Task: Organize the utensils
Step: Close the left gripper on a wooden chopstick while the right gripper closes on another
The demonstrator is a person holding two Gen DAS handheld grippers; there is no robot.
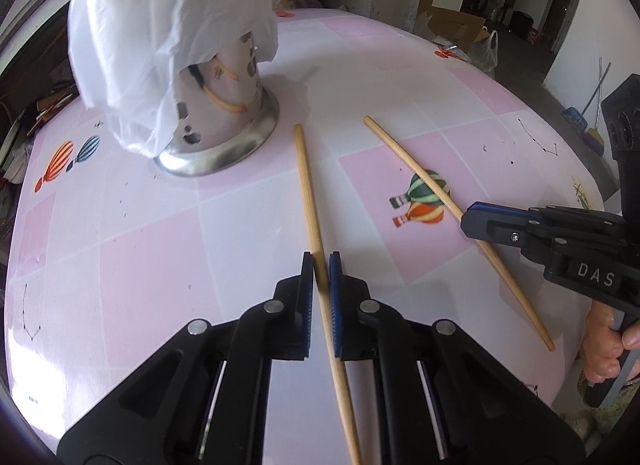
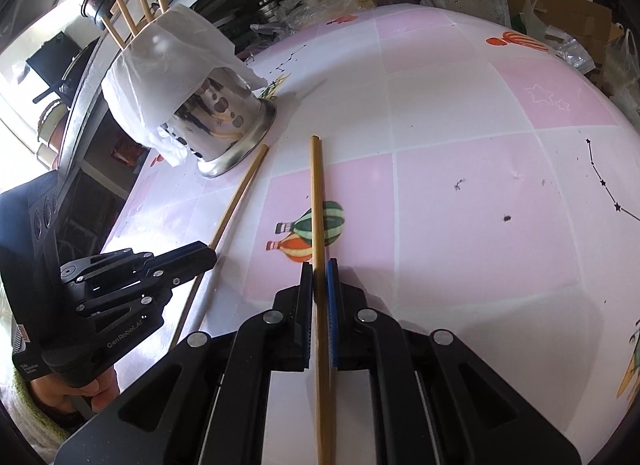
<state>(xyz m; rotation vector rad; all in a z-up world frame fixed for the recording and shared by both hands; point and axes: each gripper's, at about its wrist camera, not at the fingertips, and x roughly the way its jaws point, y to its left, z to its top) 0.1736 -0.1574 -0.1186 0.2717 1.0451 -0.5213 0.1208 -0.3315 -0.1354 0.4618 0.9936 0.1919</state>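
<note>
The left gripper (image 1: 320, 265) is clamped on one chopstick (image 1: 308, 185); the right gripper (image 2: 319, 271) pinches another (image 2: 317, 193). Ahead and left of both stands the metal holder (image 1: 224, 105), draped in a white bag (image 1: 160, 25).

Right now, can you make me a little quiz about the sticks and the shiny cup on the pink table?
1. How many chopsticks are gripped?
2. True or false: the metal holder is lying on its side.
3. What drapes over the holder: A a white bag, B a red towel, C a lid?

Key: 1. Two: the left gripper pinches one chopstick, the right gripper pinches the other chopstick. 2. False, it stands upright. 3. A, the white bag.
</note>
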